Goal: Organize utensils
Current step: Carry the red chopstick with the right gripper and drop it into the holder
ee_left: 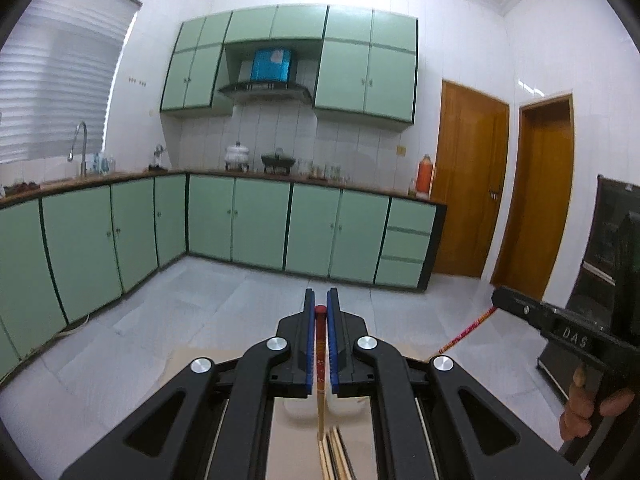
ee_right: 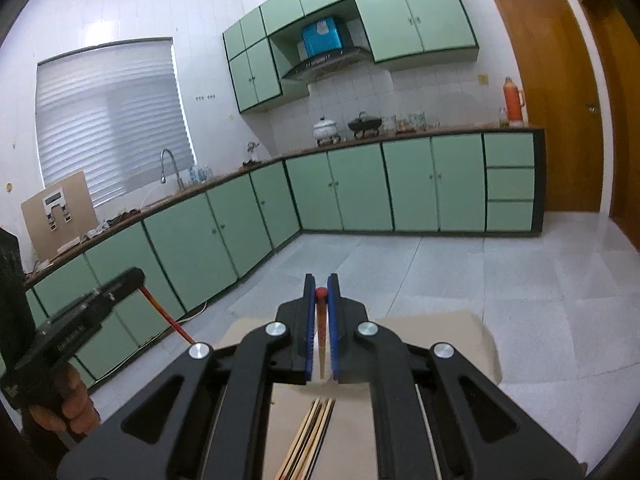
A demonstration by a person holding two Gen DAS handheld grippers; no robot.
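Note:
In the left wrist view my left gripper (ee_left: 320, 300) is shut on a chopstick (ee_left: 320, 364) with a red top, which hangs down between the blue pads. In the right wrist view my right gripper (ee_right: 321, 284) is likewise shut on a second red-topped chopstick (ee_right: 321, 340). Each gripper also shows in the other's view: the right gripper (ee_left: 498, 300) with its patterned chopstick (ee_left: 468, 330), and the left gripper (ee_right: 134, 276) with its red chopstick (ee_right: 168, 320). Several loose chopsticks (ee_right: 308, 436) lie below on a tan table (ee_right: 460, 340); the same chopsticks (ee_left: 336, 452) show under the left gripper.
Both grippers are held above the table's far edge, with grey tiled floor (ee_left: 200, 312) beyond. Green cabinets (ee_left: 256, 220) line the far walls. A dark appliance (ee_left: 608, 260) stands at the right. A person's hand (ee_left: 580, 408) holds the right gripper, and another hand (ee_right: 72, 404) holds the left.

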